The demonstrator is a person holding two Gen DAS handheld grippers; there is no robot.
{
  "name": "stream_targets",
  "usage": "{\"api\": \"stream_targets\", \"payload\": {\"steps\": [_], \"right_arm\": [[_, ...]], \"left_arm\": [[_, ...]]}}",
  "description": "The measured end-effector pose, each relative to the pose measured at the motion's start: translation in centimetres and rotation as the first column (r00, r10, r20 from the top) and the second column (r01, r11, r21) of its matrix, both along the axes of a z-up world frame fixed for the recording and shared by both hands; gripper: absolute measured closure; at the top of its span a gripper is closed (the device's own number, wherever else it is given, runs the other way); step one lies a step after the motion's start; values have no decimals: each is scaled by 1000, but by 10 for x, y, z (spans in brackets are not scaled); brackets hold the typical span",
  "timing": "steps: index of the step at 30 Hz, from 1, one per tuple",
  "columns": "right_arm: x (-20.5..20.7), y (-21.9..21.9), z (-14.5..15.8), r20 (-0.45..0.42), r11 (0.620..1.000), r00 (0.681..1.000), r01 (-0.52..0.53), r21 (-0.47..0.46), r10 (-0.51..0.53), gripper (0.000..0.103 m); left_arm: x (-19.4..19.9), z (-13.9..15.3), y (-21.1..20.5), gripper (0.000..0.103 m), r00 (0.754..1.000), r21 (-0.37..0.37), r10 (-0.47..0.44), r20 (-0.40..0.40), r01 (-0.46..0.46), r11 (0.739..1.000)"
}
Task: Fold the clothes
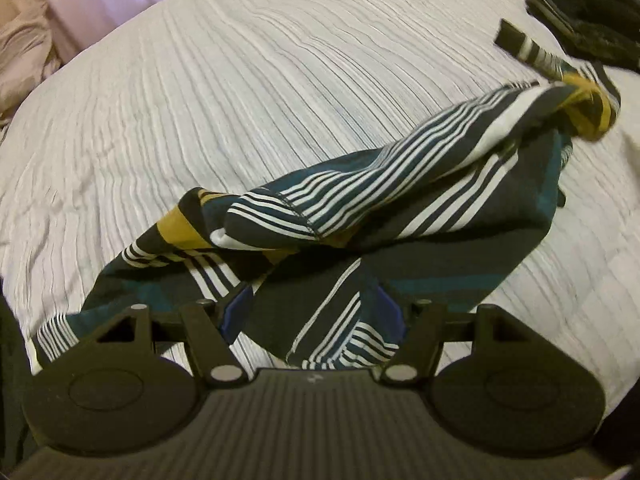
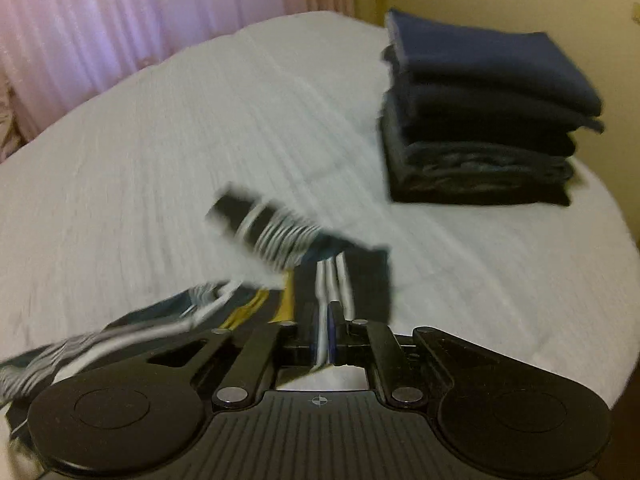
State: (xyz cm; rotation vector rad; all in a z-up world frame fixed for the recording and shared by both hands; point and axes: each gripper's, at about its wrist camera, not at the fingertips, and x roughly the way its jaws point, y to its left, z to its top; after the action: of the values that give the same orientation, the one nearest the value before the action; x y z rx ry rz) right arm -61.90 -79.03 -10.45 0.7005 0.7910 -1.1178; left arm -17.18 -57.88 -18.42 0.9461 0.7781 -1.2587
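Pinching the striped garment (image 2: 320, 280), the right gripper (image 2: 328, 334) fingers hold cloth; the left gripper (image 1: 312, 312) fingers stand wide around it.

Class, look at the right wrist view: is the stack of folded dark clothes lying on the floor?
No, the stack of folded dark clothes rests on the white bedspread.

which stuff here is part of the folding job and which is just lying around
In the job:
striped garment
right gripper, shut on the garment
left gripper, jaws apart around it
stack of folded dark clothes

Just lying about:
white bedspread
curtain
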Motion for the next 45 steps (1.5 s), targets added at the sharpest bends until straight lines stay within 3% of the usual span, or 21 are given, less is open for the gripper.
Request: {"api": "stream_targets", "payload": {"steps": [1, 3, 4, 5, 9, 11, 15, 16, 18, 19, 21, 24, 27, 32, 36, 37, 38, 41, 45], "right_arm": [[11, 7, -2, 0, 999, 999, -34, 8, 34, 94], [38, 21, -7, 8, 993, 993, -115, 23, 115, 56], [53, 27, -11, 16, 985, 986, -168, 31, 168, 15], [66, 30, -11, 29, 974, 974, -225, 37, 224, 10], [118, 40, -21, -11, 873, 874, -484, 65, 485, 10], [142, 49, -30, -80, 799, 795, -598, 70, 602, 10], [176, 71, -44, -199, 655, 629, -748, 106, 751, 10], [181, 78, -44, -208, 628, 600, -770, 110, 772, 10], [186, 89, -37, -192, 604, 581, -791, 99, 791, 10], [191, 95, -33, -179, 595, 574, -799, 91, 799, 10], [206, 115, -25, -137, 561, 549, -824, 75, 825, 10], [247, 153, -25, -83, 452, 448, -890, 49, 890, 10], [304, 188, -29, -57, 347, 346, -938, 4, 936, 10], [412, 237, -50, -112, 187, 187, -982, -9, 976, 10], [485, 246, -95, -141, 133, 116, -984, 116, 983, 11], [499, 246, -105, -147, 130, 107, -979, 157, 983, 35], [508, 246, -111, -157, 133, 103, -971, 196, 982, 91], [495, 251, -89, -164, 119, 90, -977, 177, 982, 90], [431, 270, -33, -135, 87, 71, -989, 116, 988, 91]], "left_arm": [[1, -2, -4, 40, 1000, 0, -11, 3, 11, 1000], [2, -3, -15, 40, 999, -8, -37, 13, 37, 999], [2, -3, -21, 40, 998, -15, -54, 21, 54, 998], [2, -5, -26, 40, 997, -18, -75, 36, 76, 997], [0, -14, -45, 38, 975, 2, -184, 128, 185, 983], [-1, -19, -53, 38, 954, 21, -242, 178, 242, 970], [2, -34, -53, 37, 877, 89, -393, 275, 384, 919], [5, -35, -50, 37, 864, 96, -415, 285, 404, 909], [14, -33, -43, 38, 857, 96, -425, 292, 416, 904], [20, -31, -38, 38, 860, 91, -420, 291, 412, 907], [36, -23, -25, 38, 891, 69, -361, 274, 356, 932], [63, -10, 2, 38, 943, 38, -221, 250, 218, 975], [85, 3, 38, 38, 973, 4, -74, 220, 75, 997], [94, 17, 101, 38, 978, -23, 54, 202, -50, 998], [94, 27, 148, 37, 974, -29, 105, 201, -101, 994], [95, 30, 159, 37, 973, -31, 114, 202, -110, 993], [97, 33, 169, 37, 971, -35, 124, 203, -119, 992], [108, 46, 192, 37, 967, -67, 158, 201, -147, 987], [128, 72, 202, 37, 967, -137, 169, 193, -144, 980]]}}
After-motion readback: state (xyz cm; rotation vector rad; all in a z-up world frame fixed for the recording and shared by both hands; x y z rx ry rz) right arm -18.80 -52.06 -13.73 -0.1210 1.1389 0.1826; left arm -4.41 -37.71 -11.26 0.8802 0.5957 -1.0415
